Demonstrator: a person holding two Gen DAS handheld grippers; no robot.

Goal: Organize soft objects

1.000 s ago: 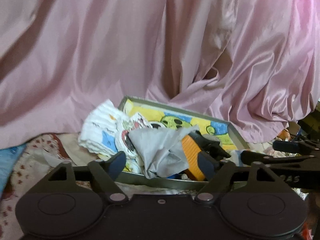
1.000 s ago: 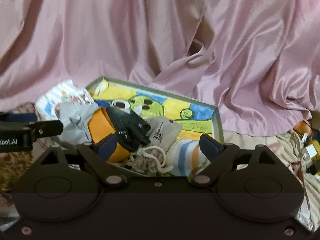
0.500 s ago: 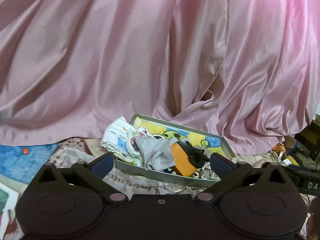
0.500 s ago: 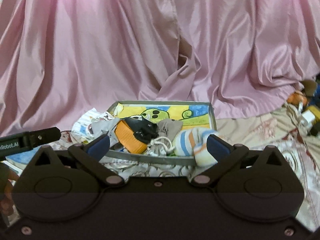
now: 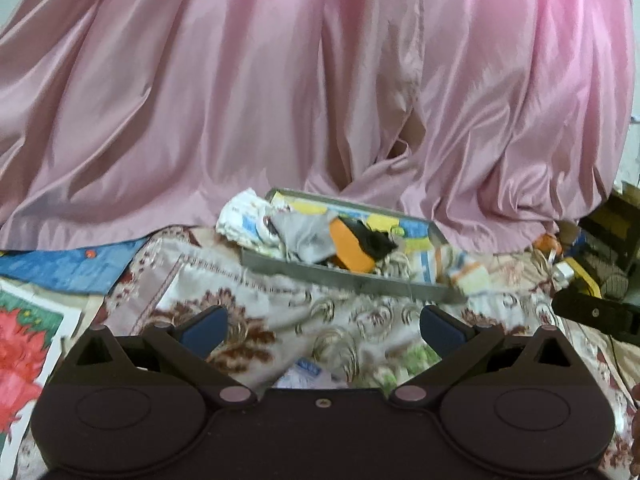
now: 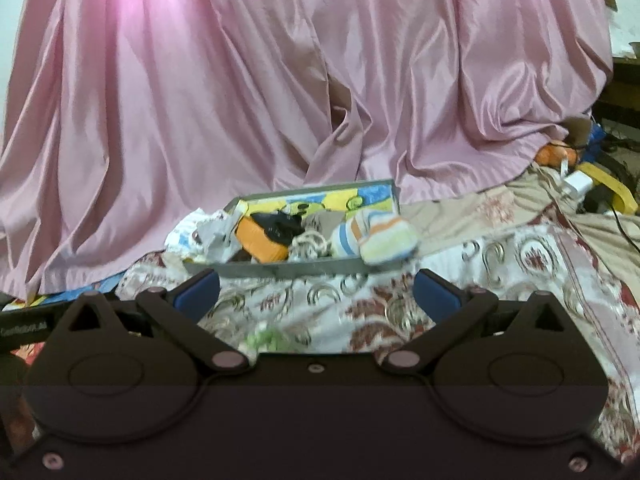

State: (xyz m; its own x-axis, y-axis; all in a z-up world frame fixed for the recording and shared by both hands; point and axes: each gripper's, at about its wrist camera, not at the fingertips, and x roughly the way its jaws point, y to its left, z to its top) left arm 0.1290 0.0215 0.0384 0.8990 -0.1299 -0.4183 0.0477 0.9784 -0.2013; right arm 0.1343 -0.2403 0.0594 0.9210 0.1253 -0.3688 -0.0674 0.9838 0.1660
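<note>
A shallow grey tray (image 5: 348, 276) with a cartoon lining lies on a patterned bedspread, a good way ahead of both grippers. It holds a white printed cloth (image 5: 240, 220), a grey cloth (image 5: 308, 236), an orange-and-black item (image 5: 352, 250), a beige drawstring pouch (image 6: 320, 224) and a striped sock (image 6: 380, 238) hanging over the tray's (image 6: 280, 268) front right rim. My left gripper (image 5: 324, 326) is open with only bedspread between its fingers. My right gripper (image 6: 316, 290) is open too, and empty. Each hovers above the bedspread, short of the tray.
A pink satin curtain (image 5: 280, 100) hangs right behind the tray. A blue cloth (image 5: 60, 268) and a red flower picture (image 5: 20, 352) lie at the left. Clutter with a yellow object (image 6: 608, 188) sits at the far right. The right gripper's body (image 5: 596, 314) shows at the right edge.
Both grippers have drawn back from the tray, which now looks smaller and farther away. Their jaws spread wider, and the things that were between them lie in the tray.
</note>
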